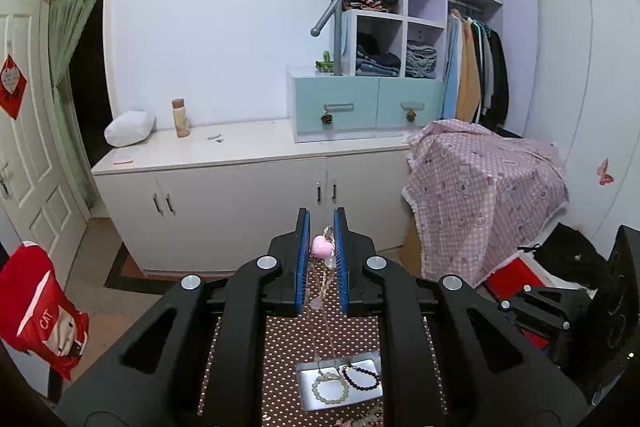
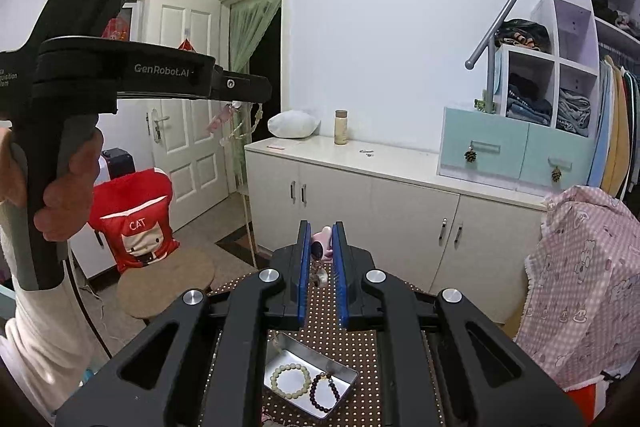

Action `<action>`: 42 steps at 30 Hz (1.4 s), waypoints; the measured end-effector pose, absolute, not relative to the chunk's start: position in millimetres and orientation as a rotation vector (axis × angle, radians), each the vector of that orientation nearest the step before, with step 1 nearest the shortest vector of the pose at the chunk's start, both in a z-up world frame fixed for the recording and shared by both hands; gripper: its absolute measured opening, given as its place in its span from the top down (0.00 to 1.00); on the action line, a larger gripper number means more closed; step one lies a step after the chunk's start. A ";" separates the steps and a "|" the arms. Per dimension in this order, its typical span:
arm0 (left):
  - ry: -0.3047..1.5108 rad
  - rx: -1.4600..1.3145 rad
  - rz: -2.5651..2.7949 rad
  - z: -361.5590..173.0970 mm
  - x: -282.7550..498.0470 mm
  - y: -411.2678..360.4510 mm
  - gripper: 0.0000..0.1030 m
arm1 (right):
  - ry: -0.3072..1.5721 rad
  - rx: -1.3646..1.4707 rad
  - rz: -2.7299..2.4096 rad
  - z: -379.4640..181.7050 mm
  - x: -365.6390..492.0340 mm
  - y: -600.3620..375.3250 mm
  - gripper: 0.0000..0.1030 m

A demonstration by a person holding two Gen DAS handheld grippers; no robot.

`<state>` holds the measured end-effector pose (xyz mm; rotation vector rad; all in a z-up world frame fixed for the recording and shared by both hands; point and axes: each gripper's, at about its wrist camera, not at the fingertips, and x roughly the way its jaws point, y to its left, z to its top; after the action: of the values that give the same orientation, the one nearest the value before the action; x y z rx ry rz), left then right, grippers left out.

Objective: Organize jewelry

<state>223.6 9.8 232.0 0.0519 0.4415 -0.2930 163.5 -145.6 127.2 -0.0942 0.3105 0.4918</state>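
Observation:
My left gripper point(image 1: 321, 225) is shut on a beaded necklace with a pink heart pendant point(image 1: 322, 246); its strand point(image 1: 326, 311) hangs down toward a metal tray point(image 1: 310, 399). The tray holds a pale bead bracelet point(image 1: 330, 387) and a dark bead bracelet point(image 1: 360, 377). My right gripper point(image 2: 321, 235) is shut on a pink charm with a dark face point(image 2: 321, 247), above the same tray point(image 2: 344, 371) with the pale bracelet point(image 2: 291, 379) and dark bracelet point(image 2: 325, 391). The left gripper point(image 2: 250, 93) also shows raised at the left of the right wrist view, the necklace dangling from it.
The tray lies on a brown polka-dot cloth point(image 1: 288, 343). A white cabinet point(image 1: 240, 187) with a bottle point(image 1: 181, 118) stands behind. A pink checked cover point(image 1: 488, 187) is at right, a red cushion point(image 2: 134, 223) and round stool point(image 2: 168, 285) at left.

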 end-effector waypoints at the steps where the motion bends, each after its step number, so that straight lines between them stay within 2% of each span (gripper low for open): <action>1: 0.450 0.053 -0.298 229.5 225.2 8.9 0.88 | 0.315 -0.098 0.488 124.6 163.7 -145.9 0.91; 6: 0.494 0.070 -0.345 196.3 229.0 2.8 0.88 | 0.358 -0.092 0.493 102.4 166.6 -148.8 0.91; 11: 0.594 0.049 -0.362 131.8 237.4 1.4 0.88 | 0.444 -0.065 0.505 67.7 175.5 -148.6 0.91; 19: 0.849 -0.023 -0.400 8.4 260.9 4.9 0.88 | 0.649 -0.004 0.519 -9.6 201.2 -136.0 0.91; 24: 0.941 -0.034 -0.414 -33.6 268.0 8.4 0.88 | 0.715 0.014 0.524 -32.4 210.0 -128.8 0.90; 26: 0.962 -0.010 -0.410 -39.7 268.7 8.5 0.87 | 0.714 0.011 0.528 -30.1 212.0 -126.9 0.89; 27: 0.972 0.002 -0.410 -39.9 269.9 8.9 0.87 | 0.712 0.009 0.528 -27.7 213.0 -126.3 0.80; 28: 0.982 0.012 -0.403 -40.1 270.3 9.0 0.84 | 0.704 0.009 0.512 -23.9 212.5 -127.5 0.56; 30: 0.995 0.036 -0.396 -38.9 269.8 8.8 0.35 | 0.652 0.008 0.481 -14.8 208.6 -131.7 0.27; 31: 0.963 0.025 -0.405 -35.4 267.3 11.5 0.14 | 0.636 0.004 0.477 -12.7 206.6 -134.0 0.26; 34: 0.840 0.031 -0.378 -23.5 253.2 19.9 0.14 | 0.618 0.000 0.461 -8.6 203.4 -137.6 0.25; 42: 0.887 -0.006 -0.355 -29.4 258.0 36.1 0.14 | 0.625 0.001 0.430 -15.0 204.4 -142.9 0.22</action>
<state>258.0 36.1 -29.4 -0.0055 0.8872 -0.3548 204.4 -142.9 -15.0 0.0013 0.6255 0.4300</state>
